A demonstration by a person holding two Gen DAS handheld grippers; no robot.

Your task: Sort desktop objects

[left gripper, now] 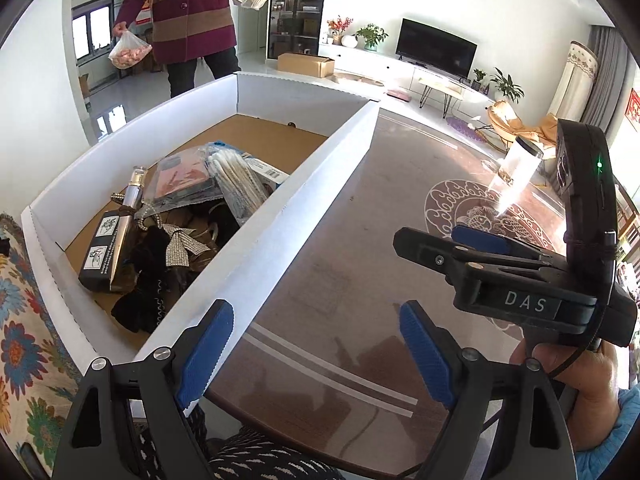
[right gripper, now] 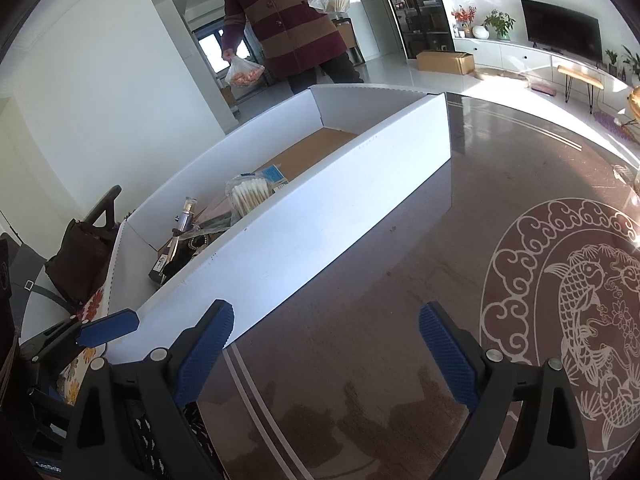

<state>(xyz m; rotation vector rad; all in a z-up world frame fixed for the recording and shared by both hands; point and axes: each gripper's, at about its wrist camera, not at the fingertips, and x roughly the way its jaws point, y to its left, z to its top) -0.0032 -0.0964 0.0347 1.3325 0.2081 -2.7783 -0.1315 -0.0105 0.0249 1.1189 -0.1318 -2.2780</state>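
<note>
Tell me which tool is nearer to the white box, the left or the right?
Left. The left tool hovers open right at the near wall of the white box; the right tool, also open, sits farther out over the table.

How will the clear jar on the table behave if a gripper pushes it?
The clear jar stands tall and narrow, so a high push would probably tip it. The table looks glossy, so it may slide. It looks nearly empty, likely light.
</note>
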